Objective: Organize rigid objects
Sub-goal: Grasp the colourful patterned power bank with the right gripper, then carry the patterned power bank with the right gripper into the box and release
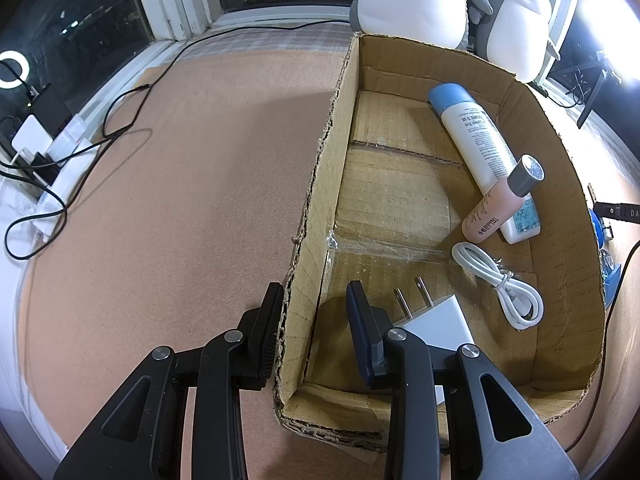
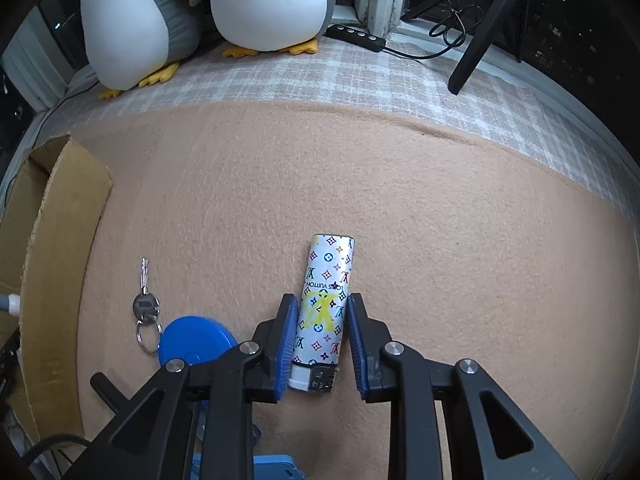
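Cardboard box (image 1: 560, 208) already holds two bottles, charger, cable; lighter (image 2: 324, 312), key (image 2: 145, 300), blue disc (image 2: 192, 344) remain outside it; right gripper (image 2: 322, 340) straddles lighter, not yet clamped; left gripper (image 1: 316, 320) clamps box wall.

Two bottles (image 1: 476, 140), two plush penguins (image 2: 264, 0), one lighter (image 2: 324, 312), one key (image 2: 145, 300).

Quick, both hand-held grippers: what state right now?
Left hand-held gripper: closed, astride the cardboard box wall.
Right hand-held gripper: open, lighter between its pads, unclamped.
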`<state>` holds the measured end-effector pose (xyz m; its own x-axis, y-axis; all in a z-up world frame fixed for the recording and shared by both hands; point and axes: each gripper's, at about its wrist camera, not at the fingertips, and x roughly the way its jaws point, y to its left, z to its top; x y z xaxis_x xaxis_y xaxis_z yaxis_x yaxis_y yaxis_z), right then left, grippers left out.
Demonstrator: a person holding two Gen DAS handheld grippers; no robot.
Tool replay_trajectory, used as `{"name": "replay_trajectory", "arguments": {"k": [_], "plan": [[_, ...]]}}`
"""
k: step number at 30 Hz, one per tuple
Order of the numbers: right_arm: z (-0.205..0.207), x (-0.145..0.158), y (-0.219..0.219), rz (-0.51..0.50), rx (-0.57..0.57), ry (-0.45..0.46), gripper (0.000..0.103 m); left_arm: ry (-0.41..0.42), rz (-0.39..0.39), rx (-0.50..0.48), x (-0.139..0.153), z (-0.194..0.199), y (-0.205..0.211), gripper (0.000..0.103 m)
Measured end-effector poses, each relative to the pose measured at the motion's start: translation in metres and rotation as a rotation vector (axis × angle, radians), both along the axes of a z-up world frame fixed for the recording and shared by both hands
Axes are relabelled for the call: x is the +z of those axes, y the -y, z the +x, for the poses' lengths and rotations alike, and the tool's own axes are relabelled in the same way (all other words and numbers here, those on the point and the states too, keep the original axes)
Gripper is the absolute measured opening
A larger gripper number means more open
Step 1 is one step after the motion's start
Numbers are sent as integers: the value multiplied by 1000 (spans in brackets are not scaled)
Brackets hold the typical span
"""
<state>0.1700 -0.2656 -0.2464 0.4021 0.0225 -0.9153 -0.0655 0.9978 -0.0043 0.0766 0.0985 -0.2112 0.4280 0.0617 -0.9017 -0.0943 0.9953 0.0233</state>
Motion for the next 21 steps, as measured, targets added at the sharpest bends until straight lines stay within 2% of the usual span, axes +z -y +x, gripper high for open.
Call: {"name": "replay_trajectory", "arguments": {"k": [11,16,21], "plan": [[-6,1,11,29,71,-10,22,0,0,0,0,0,0,31],[-6,1,5,-1,79,2,21,0,0,0,0,0,0,31],[-14,6,8,37,61,23,21,0,1,0,0,0,0,31]]}}
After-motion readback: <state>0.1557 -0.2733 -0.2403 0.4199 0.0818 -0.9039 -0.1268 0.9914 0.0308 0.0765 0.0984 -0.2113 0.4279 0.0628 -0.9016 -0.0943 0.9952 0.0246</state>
